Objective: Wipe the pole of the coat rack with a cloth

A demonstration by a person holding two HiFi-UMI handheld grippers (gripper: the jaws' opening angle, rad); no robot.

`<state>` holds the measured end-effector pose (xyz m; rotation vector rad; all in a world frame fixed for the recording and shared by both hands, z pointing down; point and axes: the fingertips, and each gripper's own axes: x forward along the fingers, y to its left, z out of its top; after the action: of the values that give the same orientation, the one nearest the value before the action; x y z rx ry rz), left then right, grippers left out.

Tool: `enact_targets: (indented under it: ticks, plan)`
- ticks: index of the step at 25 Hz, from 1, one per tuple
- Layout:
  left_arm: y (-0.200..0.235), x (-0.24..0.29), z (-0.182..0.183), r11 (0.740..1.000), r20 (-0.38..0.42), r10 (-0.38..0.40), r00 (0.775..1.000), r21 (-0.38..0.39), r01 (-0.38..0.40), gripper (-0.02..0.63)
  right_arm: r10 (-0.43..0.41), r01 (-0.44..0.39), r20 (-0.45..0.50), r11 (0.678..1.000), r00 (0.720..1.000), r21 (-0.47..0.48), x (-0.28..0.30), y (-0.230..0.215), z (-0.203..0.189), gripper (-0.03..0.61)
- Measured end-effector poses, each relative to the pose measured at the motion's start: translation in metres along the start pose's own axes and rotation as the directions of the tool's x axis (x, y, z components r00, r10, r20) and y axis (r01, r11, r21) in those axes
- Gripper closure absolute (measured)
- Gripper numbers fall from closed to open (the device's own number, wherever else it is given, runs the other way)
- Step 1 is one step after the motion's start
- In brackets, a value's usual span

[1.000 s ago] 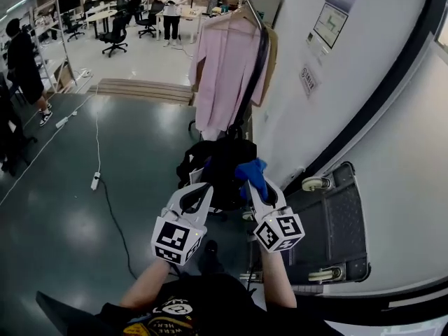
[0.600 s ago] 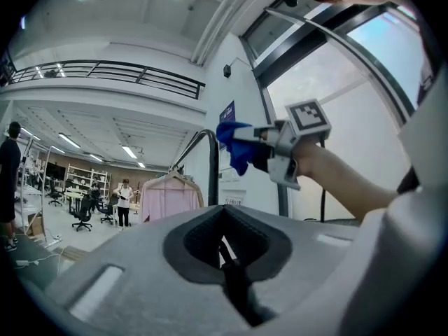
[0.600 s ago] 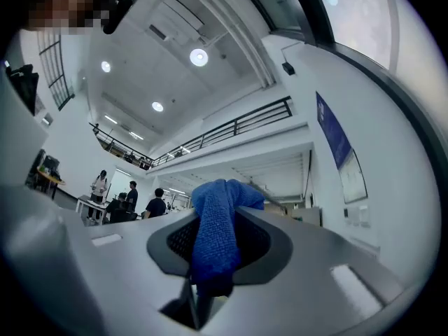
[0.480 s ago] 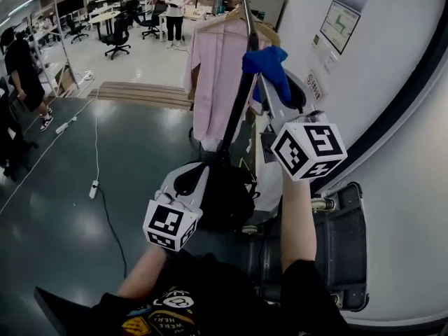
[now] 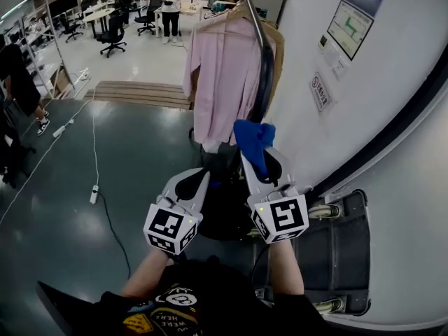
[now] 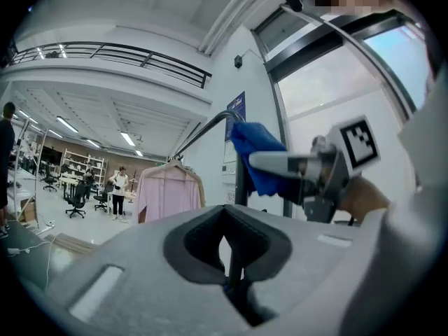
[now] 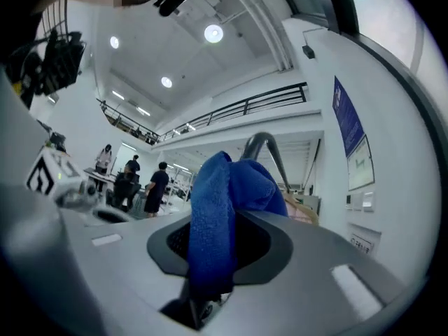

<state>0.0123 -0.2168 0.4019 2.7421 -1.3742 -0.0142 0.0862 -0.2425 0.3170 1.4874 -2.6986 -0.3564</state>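
Observation:
The coat rack's dark pole [image 5: 266,68] rises from the floor to a curved top [image 7: 262,145]. My right gripper [image 5: 255,156] is shut on a blue cloth [image 5: 252,140], which lies against the pole at about mid height. In the right gripper view the cloth [image 7: 217,215] hangs bunched between the jaws of my right gripper [image 7: 210,285]. My left gripper [image 5: 201,179] is lower and to the left, near the rack's foot. In its own view the thin pole [image 6: 241,180] runs down into my left gripper [image 6: 231,271], whose jaws are closed on it. The cloth [image 6: 255,156] shows above.
A pink shirt [image 5: 227,82] hangs on the rack's left side. A black bag [image 5: 227,212] sits at its base. A wheeled cart [image 5: 343,250] stands at the right by the white wall. A cable with a power strip [image 5: 93,194] crosses the floor; people stand far back.
My right gripper went up the pole with the cloth to near the top, then came back down to mid height. The left gripper stayed low by the pole.

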Motion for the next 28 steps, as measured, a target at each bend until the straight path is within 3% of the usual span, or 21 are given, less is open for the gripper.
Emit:
enact_targets:
  ticks: [2,4,6,9,13,18,23,25,28]
  plan:
    - [0.006,0.004,-0.004,1.0,-0.008,-0.014,1.0,-0.003,0.014,0.609,-0.031,0.03,-0.027,0.999,0.999,-0.014,-0.003,0.008,-0.038,0.494]
    - [0.009,0.006,-0.01,1.0,-0.02,-0.026,0.999,-0.008,0.026,0.609,-0.017,0.017,-0.009,0.999,1.0,0.03,-0.007,0.016,-0.057,0.494]
    - [0.01,0.007,-0.016,0.999,-0.033,-0.038,0.999,-0.012,0.037,0.609,0.0,-0.002,0.022,0.997,1.0,0.074,-0.009,0.02,-0.059,0.494]
    - [0.01,0.005,-0.02,0.999,-0.045,-0.047,0.998,-0.018,0.046,0.609,-0.021,0.021,-0.009,1.0,1.0,0.017,-0.006,0.018,-0.056,0.494]
    - [0.017,0.005,-0.018,0.999,-0.041,-0.048,0.998,-0.022,0.047,0.609,-0.067,0.067,0.064,0.998,0.996,0.002,0.0,0.002,-0.013,0.494]
    - [0.02,0.006,-0.014,0.998,-0.036,-0.058,0.998,-0.016,0.058,0.609,-0.101,0.131,0.209,0.982,0.973,-0.139,0.011,-0.027,0.082,0.491]
    - [0.023,0.005,-0.011,0.998,-0.028,-0.063,0.998,-0.018,0.063,0.609,-0.104,0.117,0.217,0.992,0.971,-0.049,0.046,-0.07,0.138,0.492]
    - [0.023,0.005,-0.009,0.998,-0.024,-0.065,0.998,-0.015,0.065,0.609,-0.075,0.076,0.198,0.997,0.977,0.006,0.055,-0.077,0.144,0.492]
    - [0.025,0.004,-0.008,0.998,-0.022,-0.062,0.998,-0.014,0.062,0.609,-0.048,0.046,0.203,0.999,0.978,0.014,0.047,-0.068,0.137,0.492]
